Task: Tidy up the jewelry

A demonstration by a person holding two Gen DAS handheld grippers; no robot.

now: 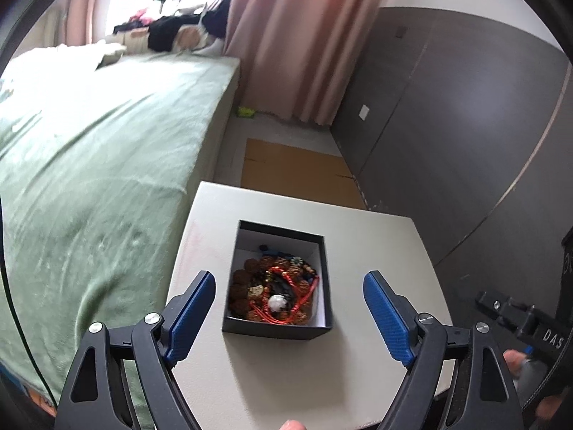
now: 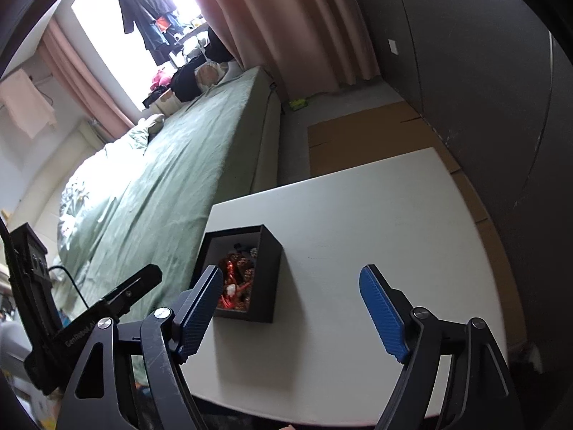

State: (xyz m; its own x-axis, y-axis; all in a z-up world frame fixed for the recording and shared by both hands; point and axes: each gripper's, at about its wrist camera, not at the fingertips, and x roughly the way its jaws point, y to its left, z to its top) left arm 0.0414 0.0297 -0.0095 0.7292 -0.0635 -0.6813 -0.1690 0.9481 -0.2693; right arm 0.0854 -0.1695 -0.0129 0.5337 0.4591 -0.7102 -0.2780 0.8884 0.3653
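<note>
A black open box point(image 1: 324, 283) stands on a small white table point(image 1: 376, 251). It holds a heap of jewelry point(image 1: 275, 290): brown bead bracelets, red cords and a white bead. My left gripper point(image 1: 290, 317) is open and empty above the table, its blue pads on either side of the box's near end. In the right wrist view the box point(image 2: 268, 276) sits at the table's point(image 2: 394, 215) left edge with the jewelry point(image 2: 238, 283) inside. My right gripper point(image 2: 292, 317) is open and empty, just right of the box. The left gripper's body point(image 2: 107, 304) shows at the left there.
A bed with a green cover point(image 1: 89, 179) runs along the table's left side. A dark wardrobe point(image 1: 465, 125) stands to the right. Flat cardboard point(image 1: 297, 172) lies on the floor beyond the table. Pink curtains point(image 1: 297, 36) hang at the back.
</note>
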